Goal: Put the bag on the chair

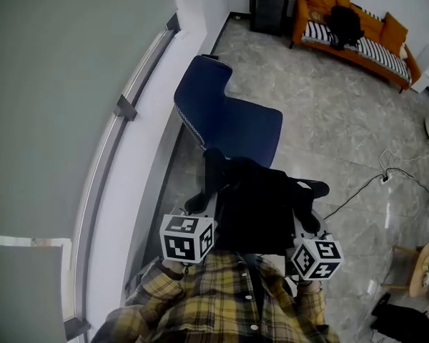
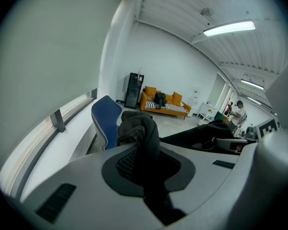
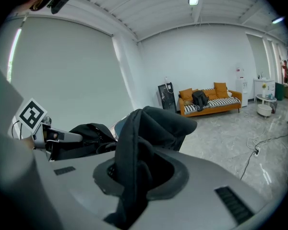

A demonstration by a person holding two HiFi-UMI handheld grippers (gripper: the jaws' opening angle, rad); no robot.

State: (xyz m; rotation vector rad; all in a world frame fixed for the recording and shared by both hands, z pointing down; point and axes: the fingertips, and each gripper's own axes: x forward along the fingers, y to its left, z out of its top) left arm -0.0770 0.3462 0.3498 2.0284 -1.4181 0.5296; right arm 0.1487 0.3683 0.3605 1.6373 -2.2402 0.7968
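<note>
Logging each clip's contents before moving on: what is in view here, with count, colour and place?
black bag: one, black, held up between both grippers, in front of the chair
chair: one, blue, beside the window wall, seat bare
sofa: one, orange with striped seat, far end of room
backpack: one, black, on the sofa
cabinet: one, black, left of the sofa
cable: one, dark, on the floor right of the chair
side table: one, wood, right edge
bystander: one, far background
shirt: one, yellow plaid, wearer's own
left gripper: grey, shut on a bag strap
right gripper: grey, shut on a bag strap
</note>
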